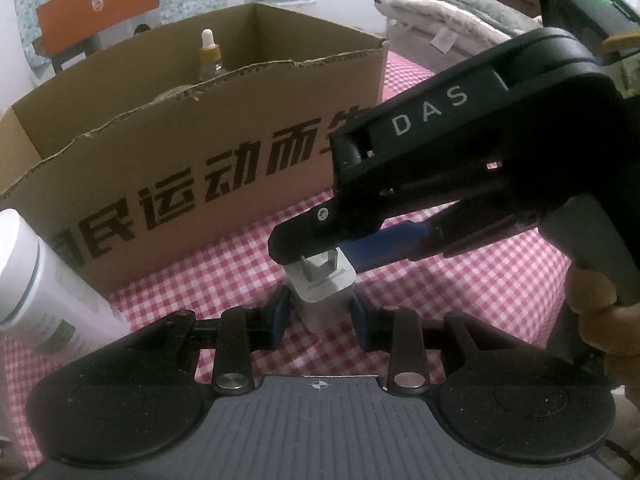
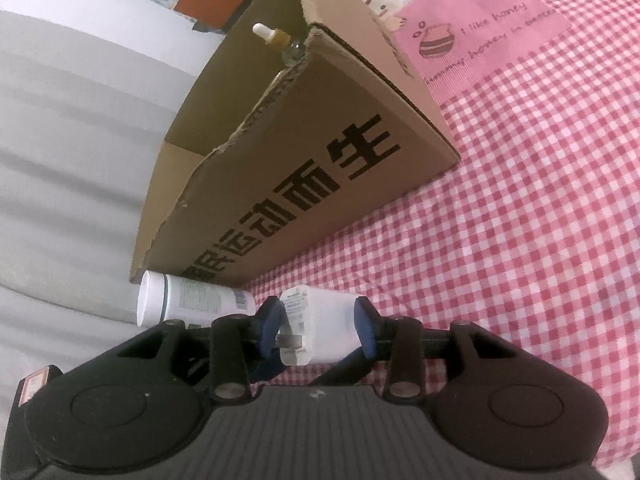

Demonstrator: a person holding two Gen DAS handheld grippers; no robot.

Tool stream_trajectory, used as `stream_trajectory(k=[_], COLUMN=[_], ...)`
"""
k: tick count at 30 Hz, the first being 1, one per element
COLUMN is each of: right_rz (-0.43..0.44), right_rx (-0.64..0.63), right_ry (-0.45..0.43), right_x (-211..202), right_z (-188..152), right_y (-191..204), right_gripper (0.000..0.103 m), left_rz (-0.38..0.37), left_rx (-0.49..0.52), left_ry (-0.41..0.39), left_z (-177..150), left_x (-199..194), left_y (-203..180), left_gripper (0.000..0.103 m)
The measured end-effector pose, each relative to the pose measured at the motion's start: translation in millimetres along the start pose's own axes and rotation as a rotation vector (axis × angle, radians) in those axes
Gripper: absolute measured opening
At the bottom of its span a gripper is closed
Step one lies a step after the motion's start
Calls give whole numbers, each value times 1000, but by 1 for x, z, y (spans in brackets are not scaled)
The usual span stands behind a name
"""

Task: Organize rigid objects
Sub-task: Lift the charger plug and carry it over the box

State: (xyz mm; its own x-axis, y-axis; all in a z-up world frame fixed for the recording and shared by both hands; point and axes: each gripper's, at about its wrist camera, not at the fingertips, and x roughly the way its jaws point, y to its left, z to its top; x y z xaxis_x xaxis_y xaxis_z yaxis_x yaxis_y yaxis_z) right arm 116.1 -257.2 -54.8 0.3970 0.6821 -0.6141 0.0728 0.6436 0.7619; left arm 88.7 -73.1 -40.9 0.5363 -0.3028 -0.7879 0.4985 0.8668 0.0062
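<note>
From the left wrist, the left gripper (image 1: 318, 314) holds the white charger (image 1: 322, 290) between narrow fingers (image 1: 278, 314) over the checked cloth (image 1: 460, 300), while the right gripper (image 1: 298, 250) reaches its prongs; a dropper bottle (image 1: 210, 54) already stands in the box (image 1: 200, 160), a white bottle (image 1: 44, 288) waits outside. From the right wrist, the right gripper's (image 2: 320, 326) fingers (image 2: 366, 324) flank the charger (image 2: 320, 320), contact unclear, and only here the pink mat (image 2: 480, 20) shows; packing seems partly done.

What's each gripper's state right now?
Left gripper: closed, holding the white charger.
Right gripper: jaws flank the same charger; cannot be told whether they grip it.
</note>
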Motion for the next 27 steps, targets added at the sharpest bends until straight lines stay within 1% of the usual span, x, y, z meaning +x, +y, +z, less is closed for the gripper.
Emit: stream_trajectory(k=[10,19,27], right_rz=[9,20,33], right_rx=[-3,-21,-49], right_ry=[-2,-15,-39], right_x=[-6,-3,-11], right_z=[1,-3,-8], right_y=[-3,14,26], right_gripper=[42,42,43], left_rz=[21,36,53], left_rx=[-10,-13,-10], left_ry=[2,-24,-65], left_z=[1,-2,-5], left_x=[-3,-15,-33], left_y=[-3,-4,-10], left_gripper=[32,31,31])
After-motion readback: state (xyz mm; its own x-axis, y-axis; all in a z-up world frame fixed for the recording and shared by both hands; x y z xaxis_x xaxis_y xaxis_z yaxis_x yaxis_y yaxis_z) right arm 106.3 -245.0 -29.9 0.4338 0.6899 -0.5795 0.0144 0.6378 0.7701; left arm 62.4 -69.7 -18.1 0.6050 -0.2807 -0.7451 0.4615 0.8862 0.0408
